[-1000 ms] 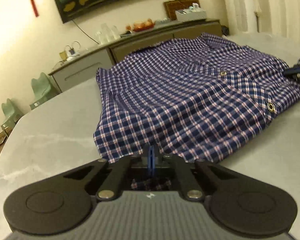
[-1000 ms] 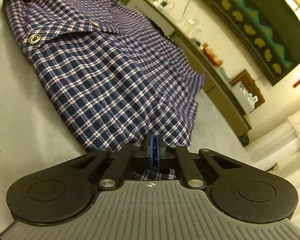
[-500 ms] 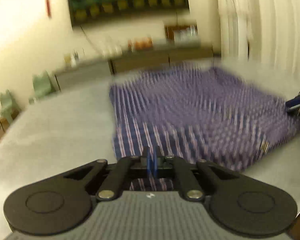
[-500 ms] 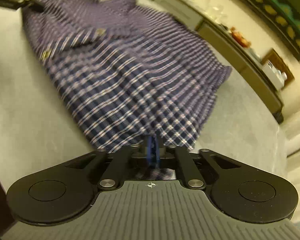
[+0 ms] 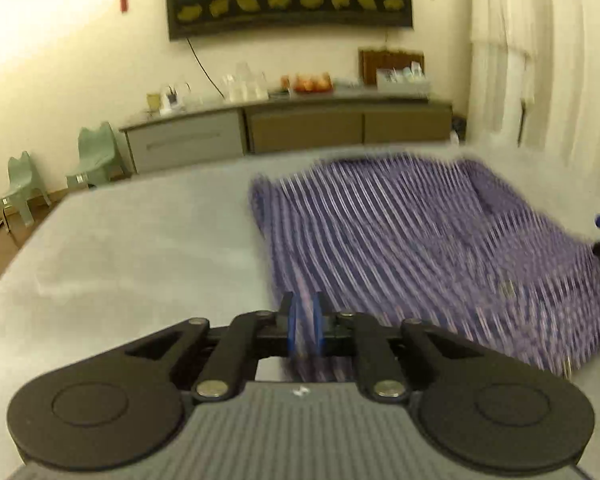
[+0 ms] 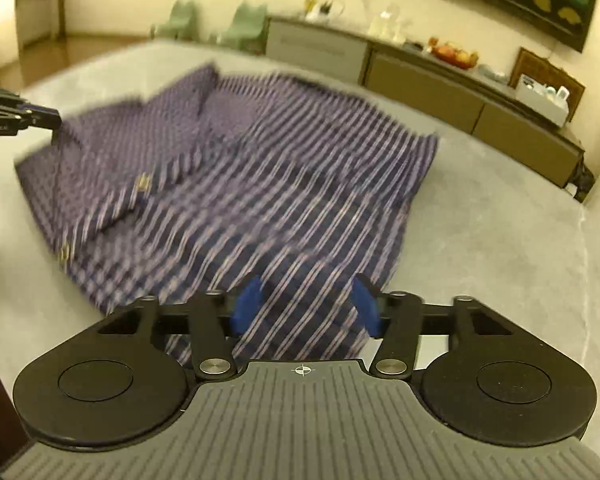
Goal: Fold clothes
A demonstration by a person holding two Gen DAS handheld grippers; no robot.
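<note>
With the shirt [image 5: 420, 248] lying flat on the counter [image 5: 140, 248], stretching away to the far right of the left tool [image 5: 305, 330], pinched on its near hem, while spread wide over the opposite edge, gripping nothing: the right tool [image 6: 306, 308].

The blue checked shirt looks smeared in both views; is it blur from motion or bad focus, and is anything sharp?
Left wrist view: the blue checked shirt streaks into stripes, motion blur, while the black left gripper stays sharp. Right wrist view: same streaking; the right gripper is crisp. Warm yellowish light in both.
</note>
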